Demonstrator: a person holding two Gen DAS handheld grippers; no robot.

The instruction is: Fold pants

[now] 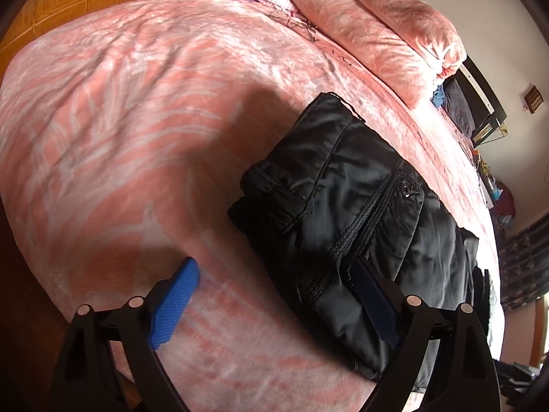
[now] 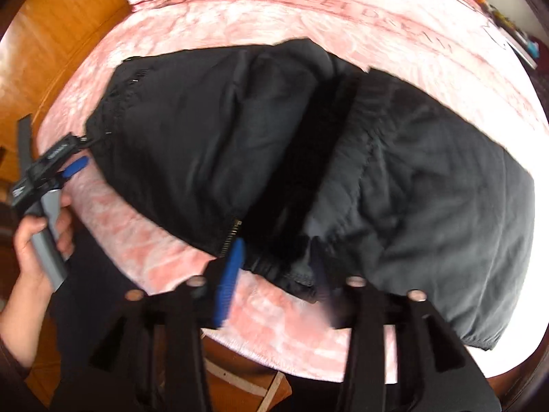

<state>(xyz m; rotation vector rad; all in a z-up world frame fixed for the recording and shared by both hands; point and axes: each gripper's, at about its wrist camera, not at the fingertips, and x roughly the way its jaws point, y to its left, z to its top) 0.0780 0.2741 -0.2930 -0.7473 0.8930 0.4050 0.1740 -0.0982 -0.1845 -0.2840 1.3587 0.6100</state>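
Left wrist view: the pants [image 1: 346,219] are lying bundled and partly folded on the pink blanket [image 1: 144,110] covering the bed, toward the right of the frame, with a pink pillow [image 1: 384,31] resting at the far end. The left gripper [image 1: 274,292] is hovering with its fingers spread wide and gripping nothing; the left blue pad [image 1: 175,304] is sitting over bare blanket, while the right one is lying against the near edge of the black fabric (touching or just above it, I cannot tell). Closing from here risks catching only the top layer near the zipped pocket [image 1: 391,206], so the stack beneath would be slipping apart when lifted. Right wrist view: blurred, so something is moving fast. The pants [image 2: 308,158] are spreading across the blanket [image 2: 274,295] near the bed's near edge, one end overhanging at the right. The right gripper [image 2: 274,278] is standing open at the near hem, its left pad [image 2: 228,281] beside the zipper [image 2: 230,237] and its right finger lost in blur. The person's hand [image 2: 37,240] is holding the left gripper [image 2: 73,168] at the far left corner of the garment. A pinch on the zipper teeth looks likely to slide off, and the slick fabric may be dragging toward the edge.
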